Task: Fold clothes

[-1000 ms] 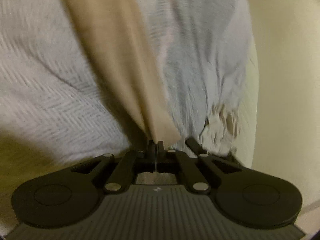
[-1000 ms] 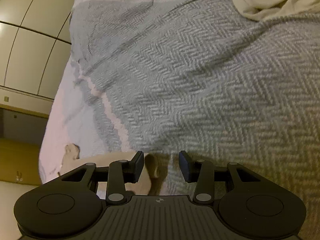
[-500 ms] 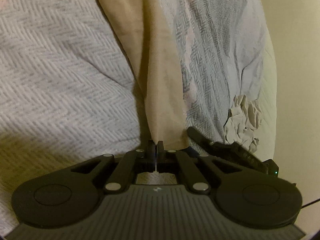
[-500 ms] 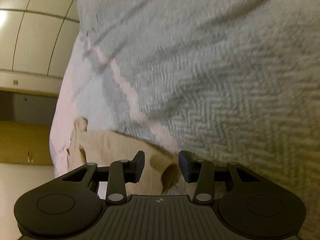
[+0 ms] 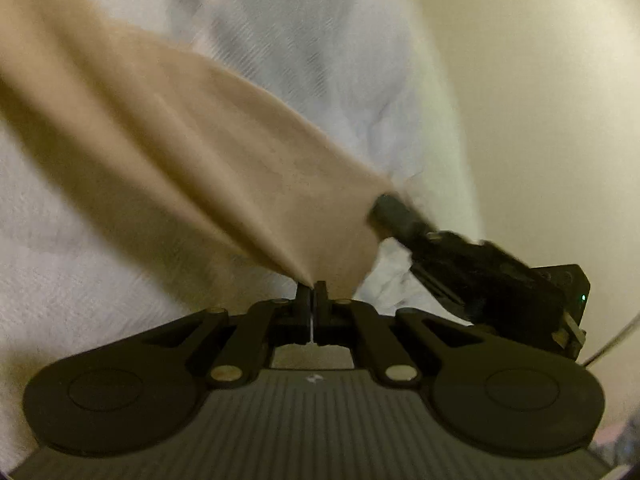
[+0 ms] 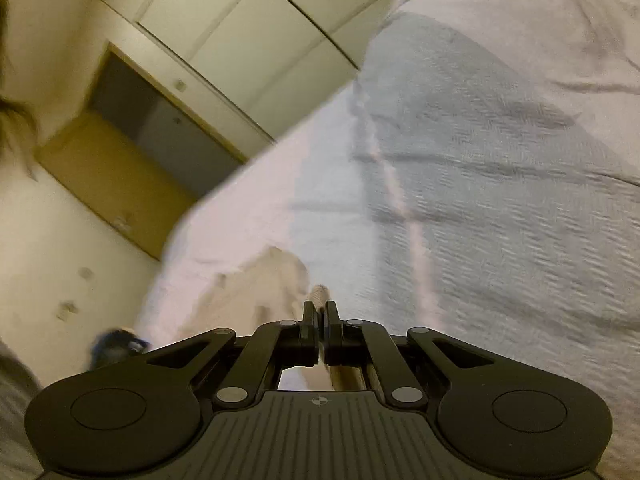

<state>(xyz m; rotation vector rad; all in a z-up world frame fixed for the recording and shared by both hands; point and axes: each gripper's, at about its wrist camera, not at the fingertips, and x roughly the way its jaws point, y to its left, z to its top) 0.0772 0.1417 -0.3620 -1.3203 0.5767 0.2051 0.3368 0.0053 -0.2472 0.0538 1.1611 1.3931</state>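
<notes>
Two corners of the tan, soft cloth garment (image 5: 192, 152) are now pinched, one by each of your grippers, and that is about all the fold you have so far. The garment hangs stretched between the tools above the pale grey herringbone bedspread (image 5: 80, 280), with its far end trailing off the top left of the left wrist view; no crease is laid and nothing sits squared on the bed. You have yet to draw the edge taut, lay it down, fold it over and smooth it.

Your left gripper (image 5: 312, 292) has its black fingers pressed together on a bunched point of the tan fabric, which fans away from the tips up and to the left. It points down at the bed on a slant.

Your right gripper (image 6: 319, 312) is pressed together too, with a small nub of tan cloth showing just past its tips and more cloth passing beneath the fingers. In the left wrist view its tip meets the garment's right edge. Its view is strongly tilted, so I judge that wrist is rolled over. A crumpled off-white cloth (image 6: 256, 288) lies on the bed just beyond it.
</notes>
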